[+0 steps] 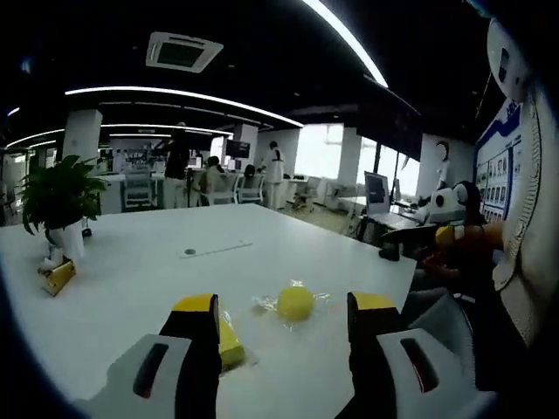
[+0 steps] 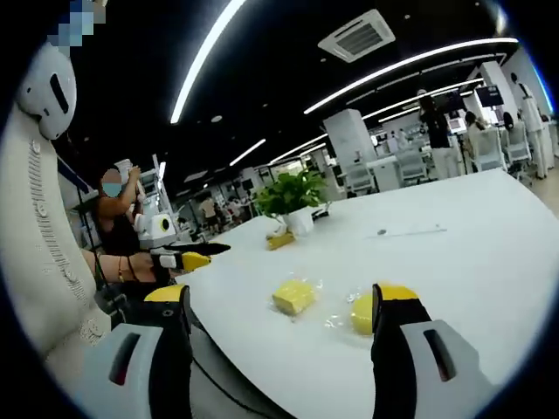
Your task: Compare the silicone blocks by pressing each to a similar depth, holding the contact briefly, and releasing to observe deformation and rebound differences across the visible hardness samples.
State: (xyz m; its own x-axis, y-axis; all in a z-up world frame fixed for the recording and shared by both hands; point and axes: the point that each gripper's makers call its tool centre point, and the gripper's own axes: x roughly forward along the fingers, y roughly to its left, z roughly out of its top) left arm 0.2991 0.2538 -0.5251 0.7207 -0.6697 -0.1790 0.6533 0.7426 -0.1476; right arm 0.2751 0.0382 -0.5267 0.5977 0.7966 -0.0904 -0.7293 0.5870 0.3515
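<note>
Two yellow silicone blocks lie in clear wrappers on the white table (image 1: 131, 262). In the left gripper view the round block (image 1: 295, 303) sits just beyond my left gripper (image 1: 286, 305), in line with the gap between its yellow-tipped jaws. The squarer block (image 1: 231, 342) is partly hidden behind the left jaw. My left gripper is open and holds nothing. In the right gripper view the square block (image 2: 294, 297) lies ahead of my right gripper (image 2: 284, 297), and the round block (image 2: 361, 312) is half covered by the right jaw. This gripper is open too.
A potted plant (image 1: 57, 196) and a small yellow item (image 1: 58, 275) stand at the table's far left; a thin strip (image 1: 218, 250) lies mid-table. A seated person (image 2: 113, 227) holds another yellow-tipped tool (image 2: 194, 259). A tall white figure (image 2: 39, 218) stands close by.
</note>
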